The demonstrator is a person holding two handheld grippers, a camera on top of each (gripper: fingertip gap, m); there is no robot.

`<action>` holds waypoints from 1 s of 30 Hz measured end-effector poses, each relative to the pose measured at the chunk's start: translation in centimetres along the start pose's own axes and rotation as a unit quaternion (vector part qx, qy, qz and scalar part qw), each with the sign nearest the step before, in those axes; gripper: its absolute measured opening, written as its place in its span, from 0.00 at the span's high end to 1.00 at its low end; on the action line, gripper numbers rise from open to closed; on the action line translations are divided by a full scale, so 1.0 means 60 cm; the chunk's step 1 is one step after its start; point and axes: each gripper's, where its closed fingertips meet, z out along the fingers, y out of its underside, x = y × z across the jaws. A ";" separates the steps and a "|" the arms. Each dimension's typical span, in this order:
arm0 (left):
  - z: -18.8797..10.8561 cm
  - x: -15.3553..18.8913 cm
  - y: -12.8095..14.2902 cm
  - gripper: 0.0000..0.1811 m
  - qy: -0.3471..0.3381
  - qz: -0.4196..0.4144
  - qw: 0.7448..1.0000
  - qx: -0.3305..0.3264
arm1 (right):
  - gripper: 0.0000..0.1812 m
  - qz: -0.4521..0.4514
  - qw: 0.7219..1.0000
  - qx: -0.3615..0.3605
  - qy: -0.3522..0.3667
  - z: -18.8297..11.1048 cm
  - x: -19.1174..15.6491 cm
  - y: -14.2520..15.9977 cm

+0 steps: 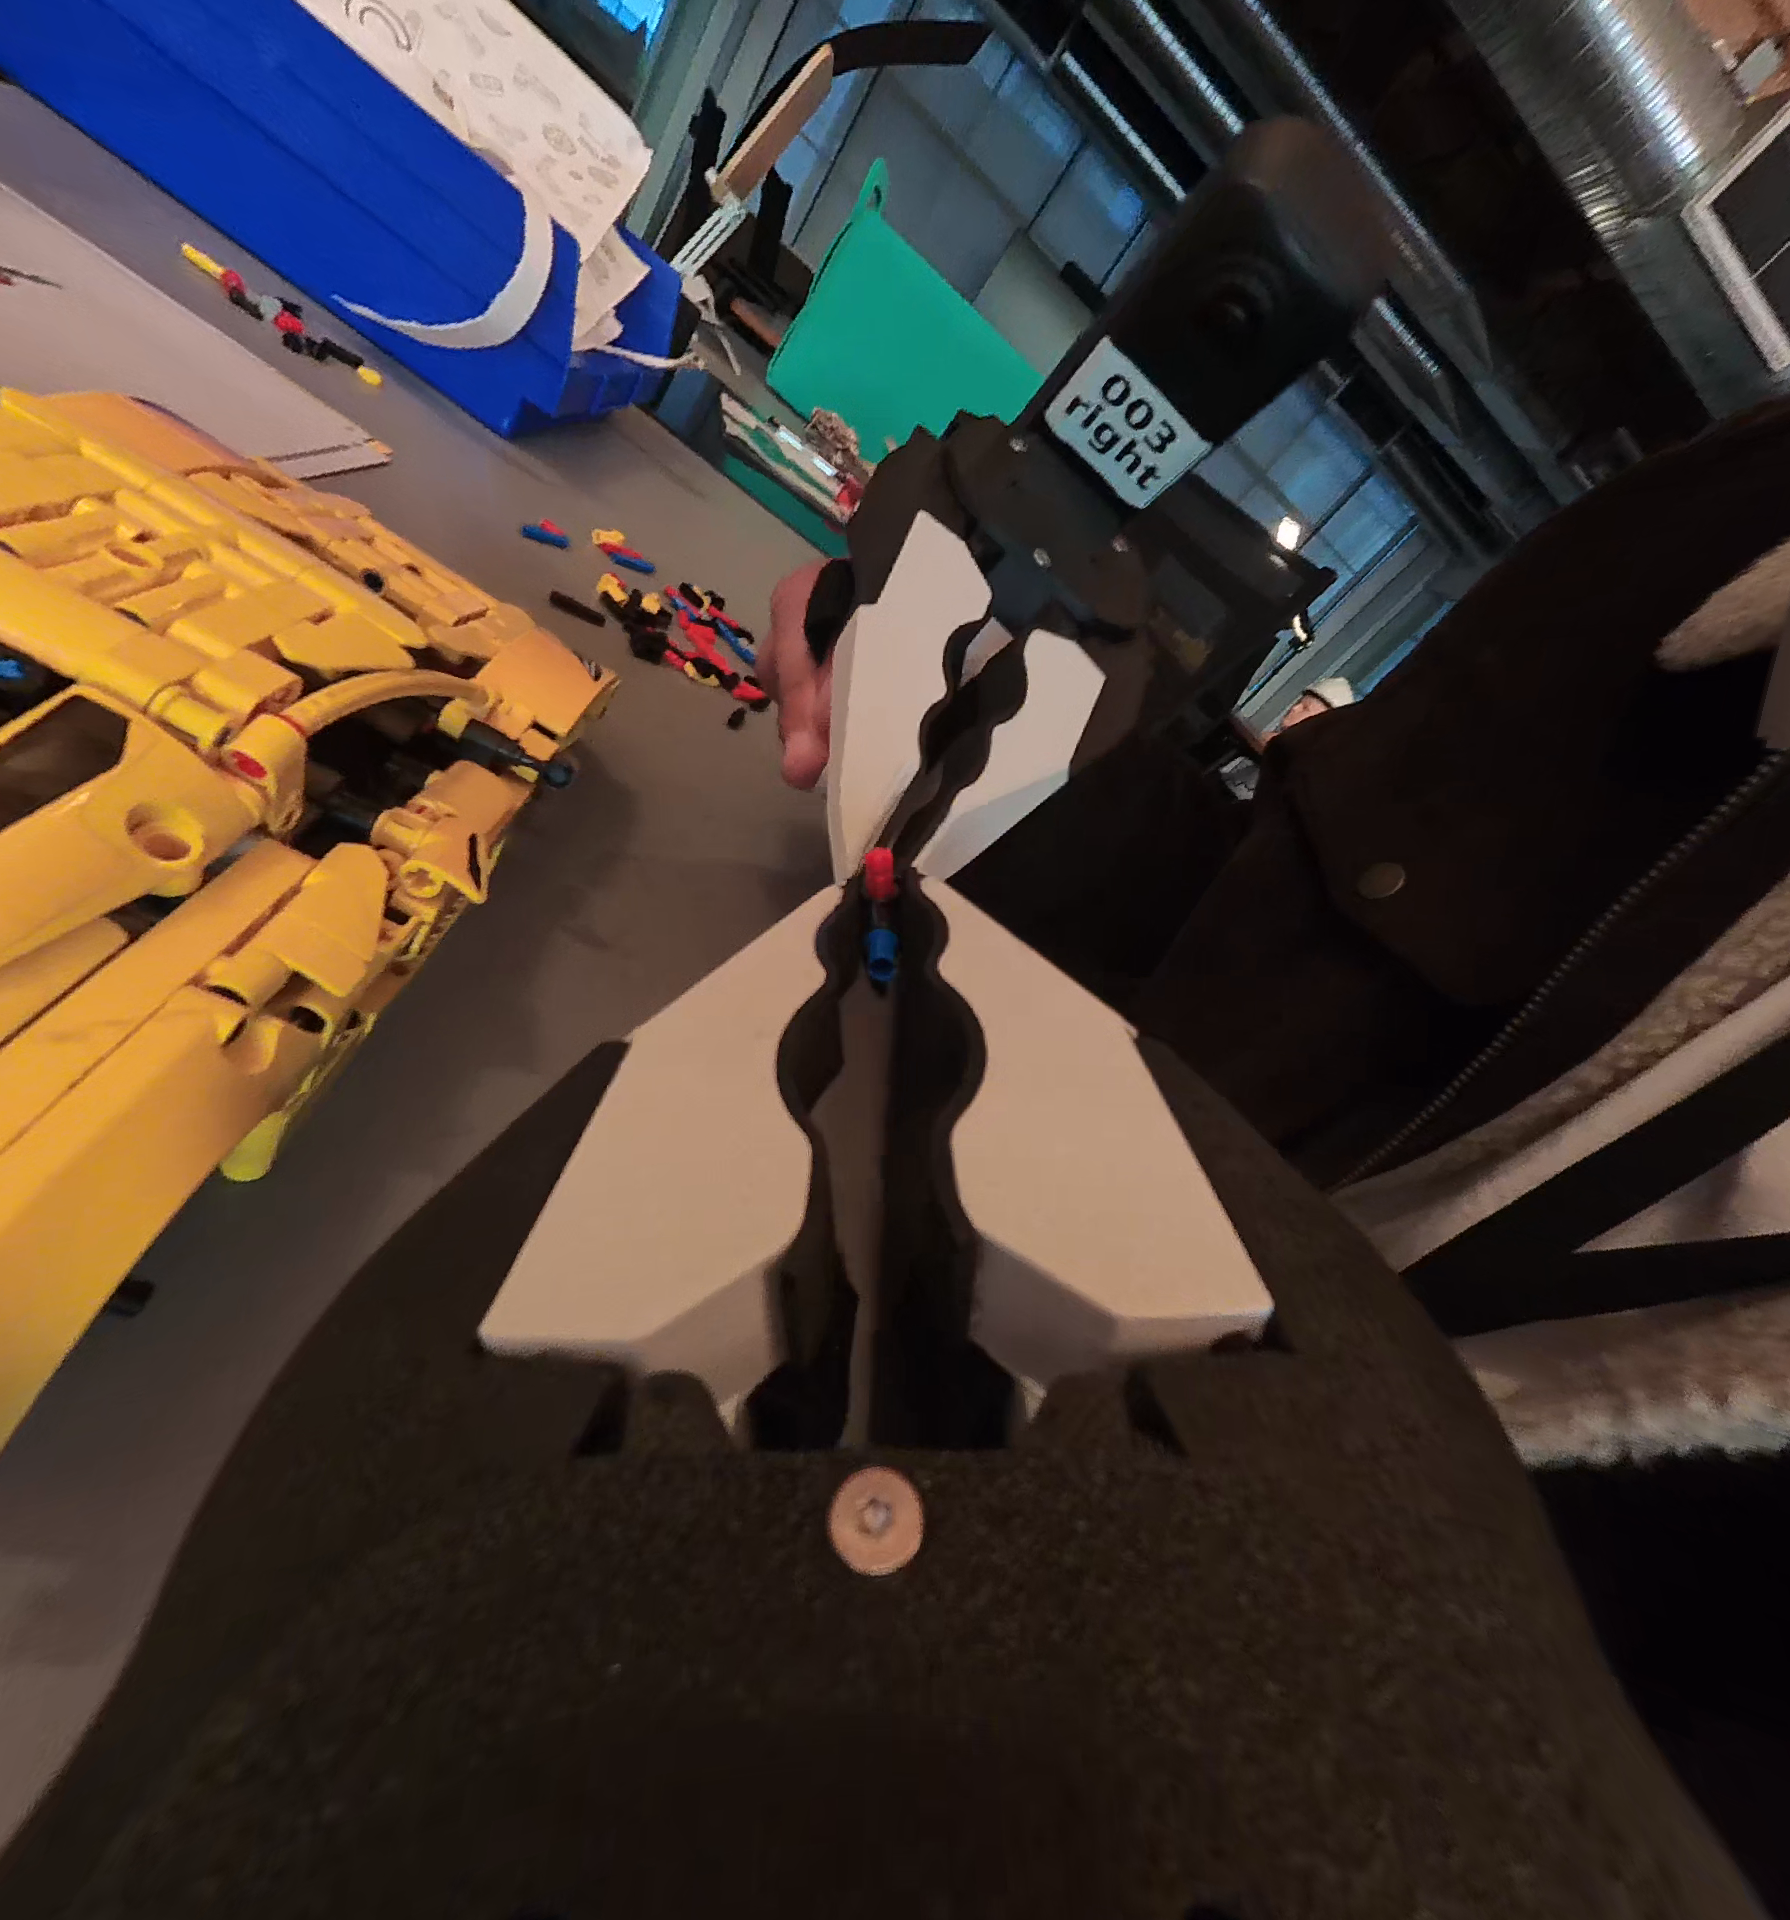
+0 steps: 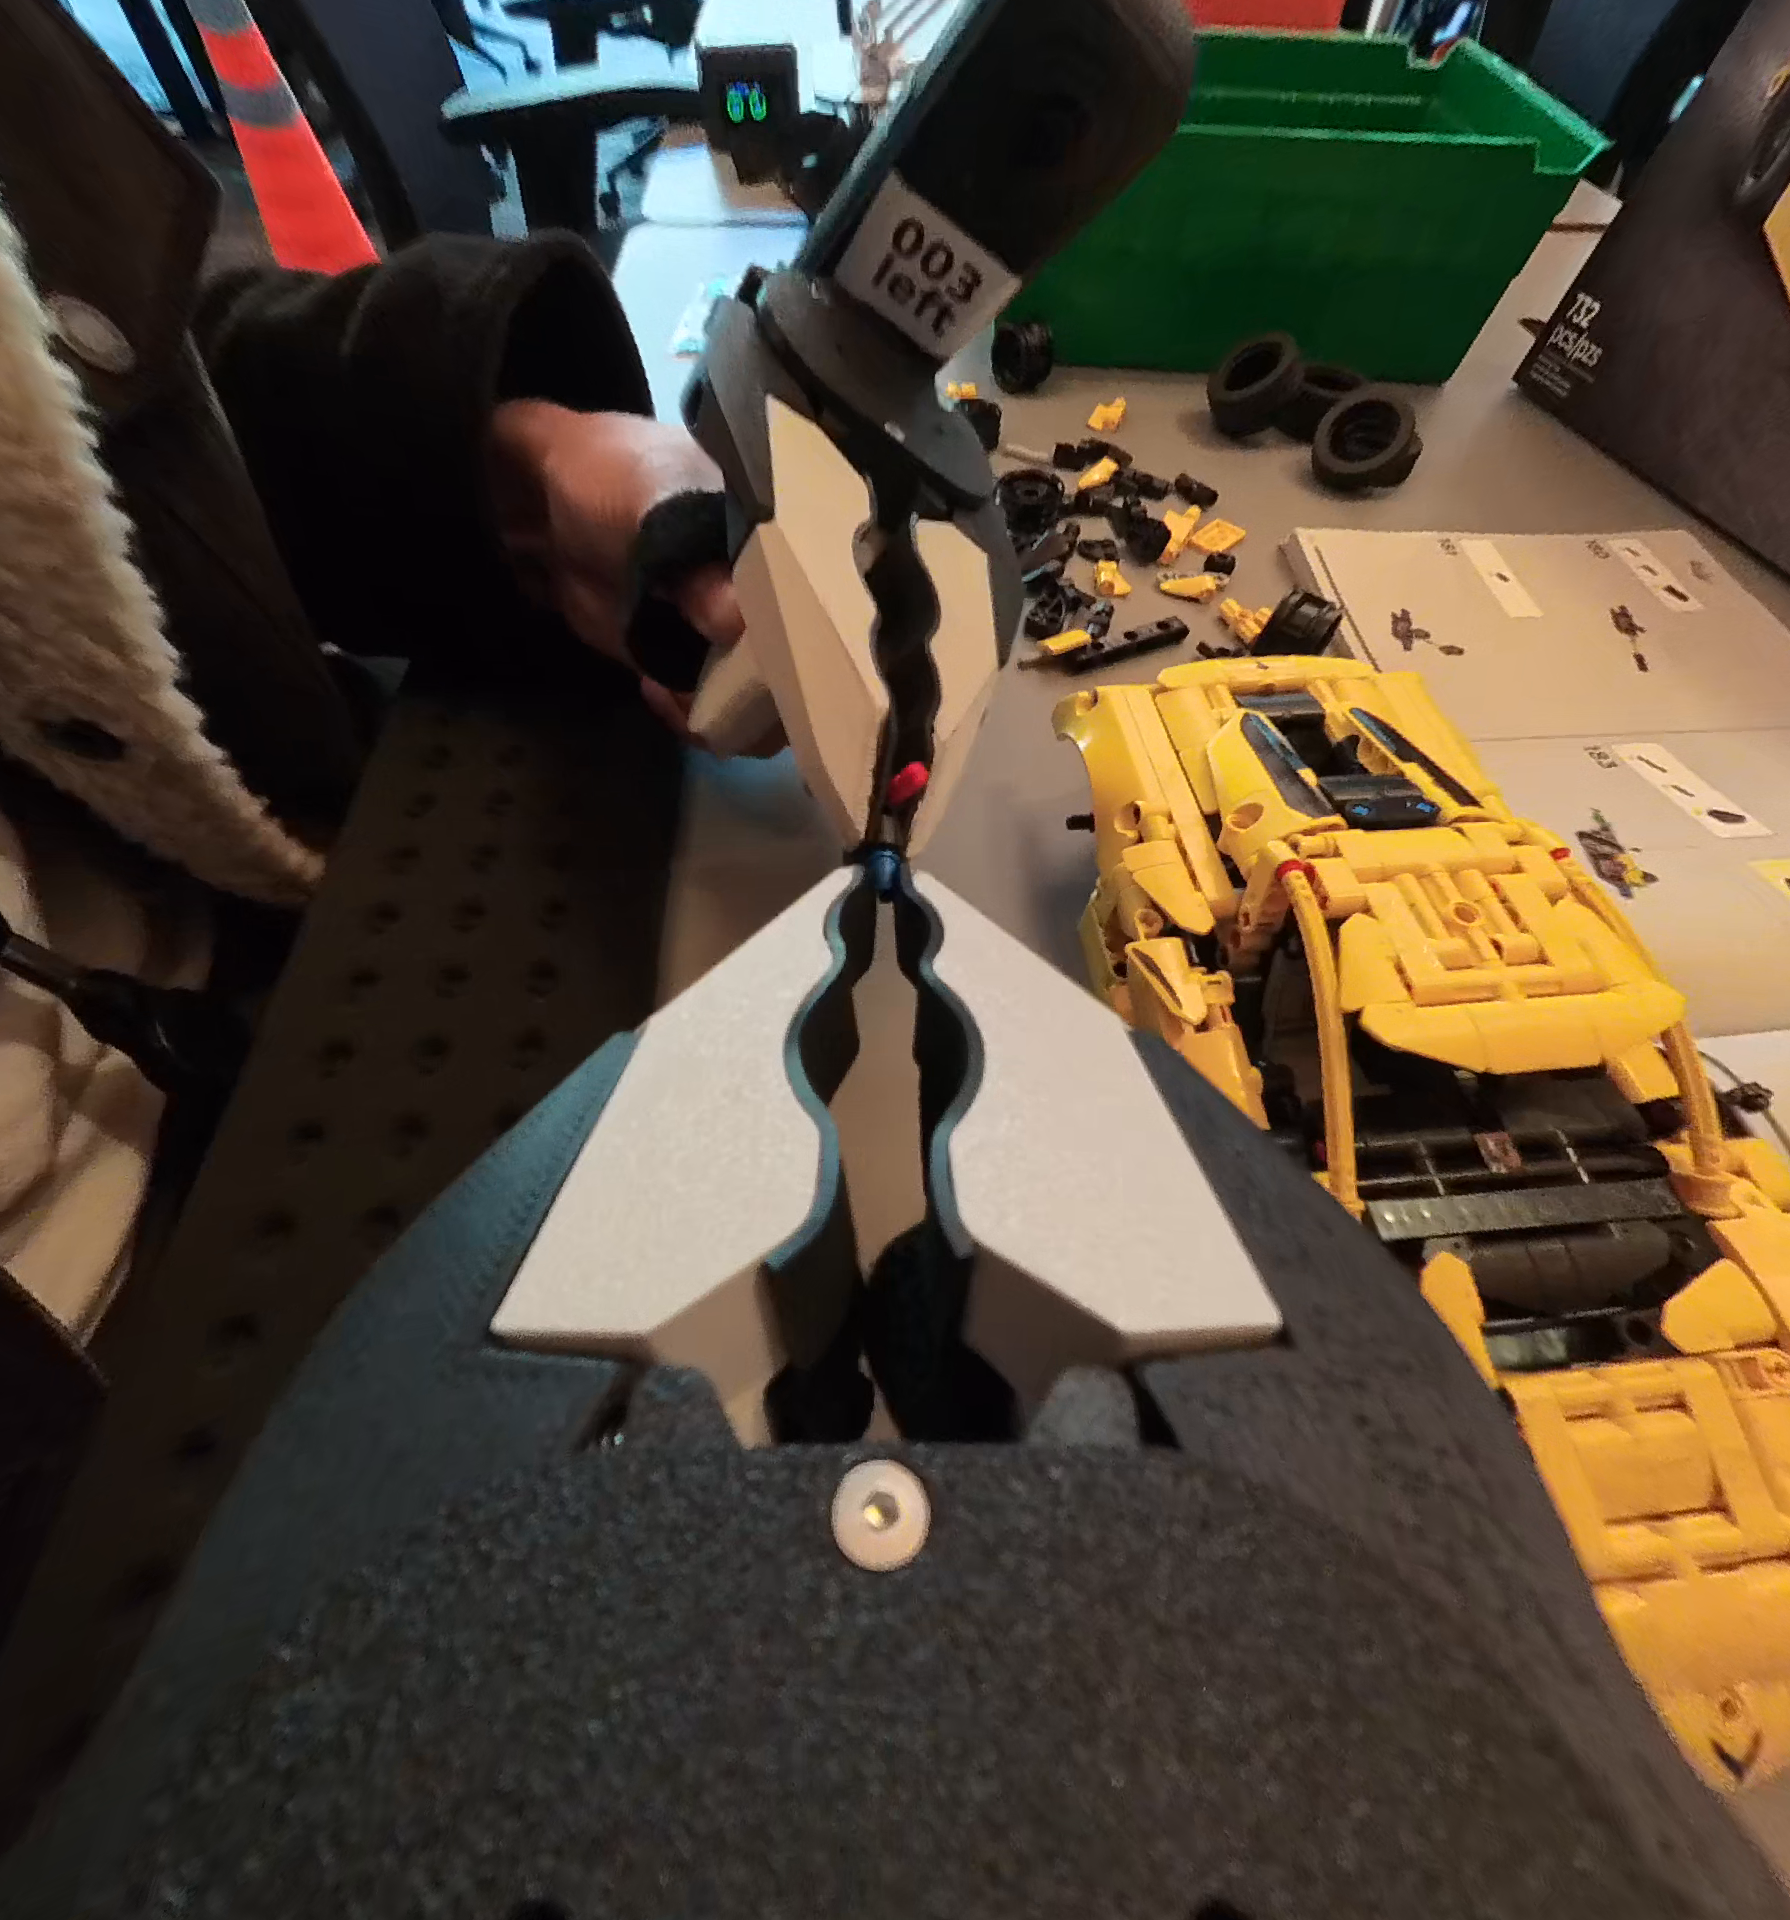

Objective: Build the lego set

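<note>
My left gripper [image 1: 875, 904] and my right gripper [image 2: 878, 883] meet tip to tip in the air, both shut on one small pin piece. It has a red pin [image 1: 878, 871] and a blue pin [image 1: 878, 951] joined by a black part. In the right wrist view the blue pin [image 2: 880, 864] sits at the meeting tips and the red pin [image 2: 909, 781] lies between the left gripper's fingers [image 2: 818, 665]. I cannot tell which gripper grips which end. The yellow lego car [image 1: 195, 727] [image 2: 1442, 935] lies on the grey table beside the grippers.
Small red, blue and black pins [image 1: 683, 623] lie behind the car, near a blue bin [image 1: 351, 187]. Black and yellow parts [image 2: 1119, 530], tyres [image 2: 1317, 410], a green bin [image 2: 1338, 208], the set's box [image 2: 1722, 312] and open instructions [image 2: 1597, 644] are around the car. A person's hand [image 2: 579, 520] holds the left gripper. Left and right tips are no more than a few centimetres apart.
</note>
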 end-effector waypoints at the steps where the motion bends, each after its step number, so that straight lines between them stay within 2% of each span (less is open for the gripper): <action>1: 0.000 -0.001 0.000 0.96 -0.003 0.000 1.000 0.001 | 0.99 -0.002 1.000 -0.004 0.005 0.000 0.002 0.001; 7: 0.004 -0.011 0.007 0.97 -0.024 0.003 1.000 -0.012 | 0.99 0.007 1.000 -0.021 0.010 0.006 0.006 0.012; 11: -0.001 -0.003 -0.007 0.96 -0.012 0.003 1.000 0.006 | 0.98 0.030 0.999 0.023 -0.005 0.001 0.008 -0.006; 13: -0.012 -0.014 -0.018 0.96 -0.036 0.011 0.999 0.020 | 0.94 0.034 0.999 0.040 0.014 -0.004 0.021 -0.009; 16: -0.077 -0.051 -0.081 0.96 -0.124 0.021 0.982 0.138 | 0.90 0.057 0.992 0.075 0.082 -0.030 0.068 -0.014; 18: -0.146 -0.089 -0.115 0.96 -0.221 0.028 0.950 0.218 | 0.89 0.087 0.984 0.106 0.115 -0.051 0.098 -0.021; 20: -0.206 -0.124 -0.123 0.96 -0.309 0.017 0.915 0.260 | 0.90 0.116 0.974 0.132 0.140 -0.068 0.124 -0.023; 21: -0.224 -0.131 -0.124 0.96 -0.332 0.013 0.903 0.273 | 0.90 0.127 0.970 0.143 0.147 -0.075 0.133 -0.023; 24: -0.237 -0.137 -0.125 0.96 -0.345 0.007 0.894 0.285 | 0.93 0.152 0.961 0.163 0.166 -0.091 0.154 -0.020; 30: -0.218 -0.138 -0.118 0.96 -0.316 -0.009 0.909 0.274 | 0.92 0.155 0.960 0.157 0.173 -0.090 0.161 -0.014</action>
